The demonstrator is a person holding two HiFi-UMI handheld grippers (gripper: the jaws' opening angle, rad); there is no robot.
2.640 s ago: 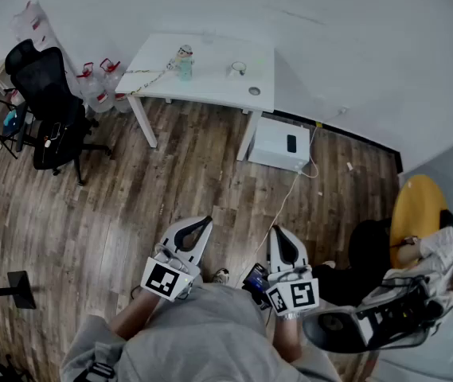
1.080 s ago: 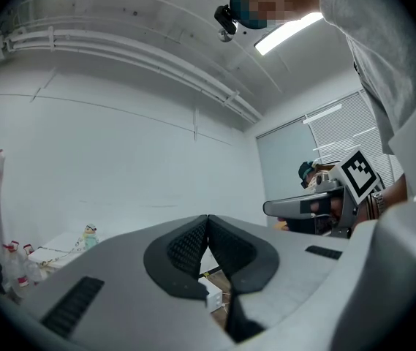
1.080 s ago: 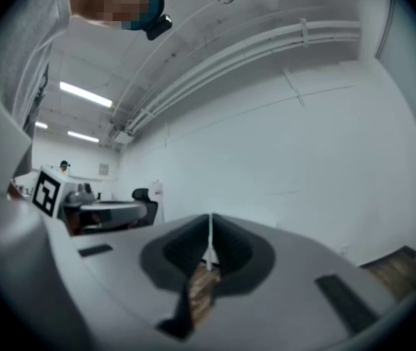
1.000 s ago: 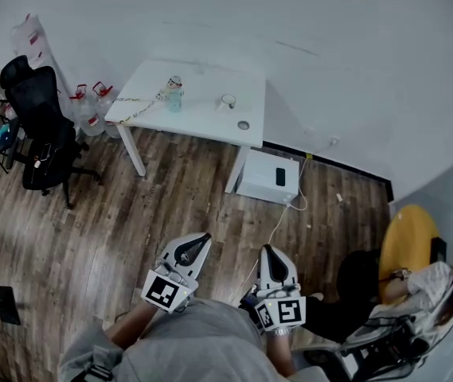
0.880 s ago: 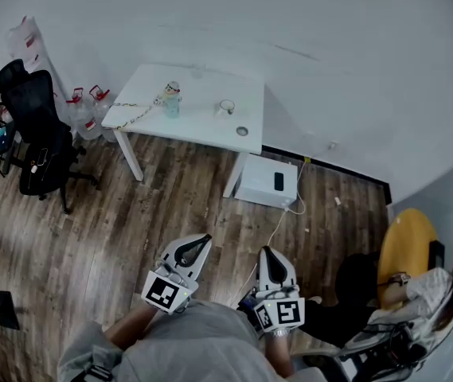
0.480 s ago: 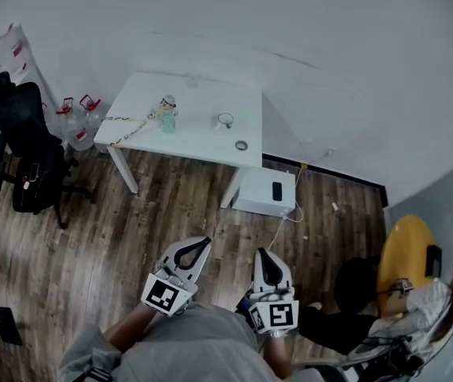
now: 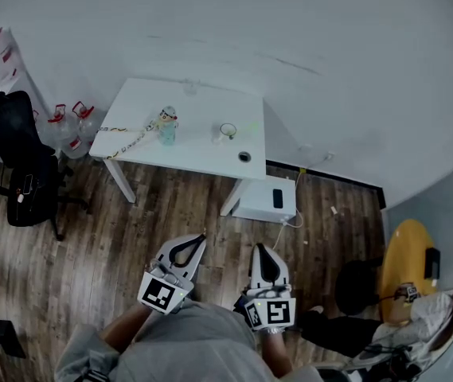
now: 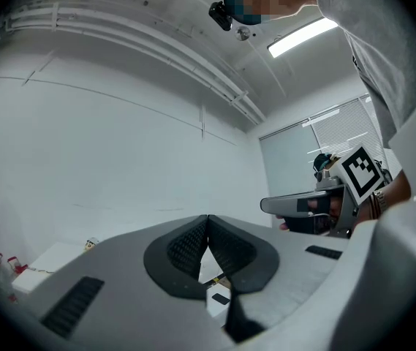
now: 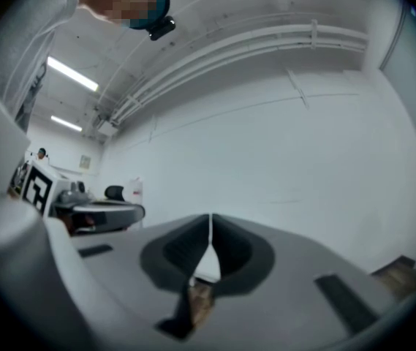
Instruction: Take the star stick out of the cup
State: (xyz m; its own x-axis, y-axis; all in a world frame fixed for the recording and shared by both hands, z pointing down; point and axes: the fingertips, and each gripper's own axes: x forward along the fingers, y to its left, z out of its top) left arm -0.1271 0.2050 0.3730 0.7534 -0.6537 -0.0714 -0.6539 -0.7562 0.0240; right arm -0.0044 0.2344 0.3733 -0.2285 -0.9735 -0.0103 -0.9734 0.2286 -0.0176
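Observation:
A white table (image 7: pixel 194 146) stands by the far wall. On it is a pale blue cup (image 7: pixel 166 134) with the star stick (image 7: pixel 167 117) upright inside. Both grippers are held low near my body, far short of the table. My left gripper (image 7: pixel 202 236) points toward it with its jaws shut and nothing between them; its pads meet in the left gripper view (image 8: pixel 208 219). My right gripper (image 7: pixel 259 248) is likewise shut and empty, with its pads touching in the right gripper view (image 9: pixel 210 218). In the left gripper view the table (image 8: pixel 50 259) shows small at lower left.
A small white mug (image 7: pixel 227 130), a round lid (image 7: pixel 244 157) and a beaded chain (image 7: pixel 123 140) also lie on the table. A white box (image 7: pixel 267 200) sits beside its leg. A black office chair (image 7: pixel 11 146), water jugs (image 7: pixel 65 126) and a yellow chair (image 7: pixel 405 265) stand around on the wood floor.
The table has drawn nearer and lower in the head view as I walk toward it. Both grippers stay shut, close to my body.

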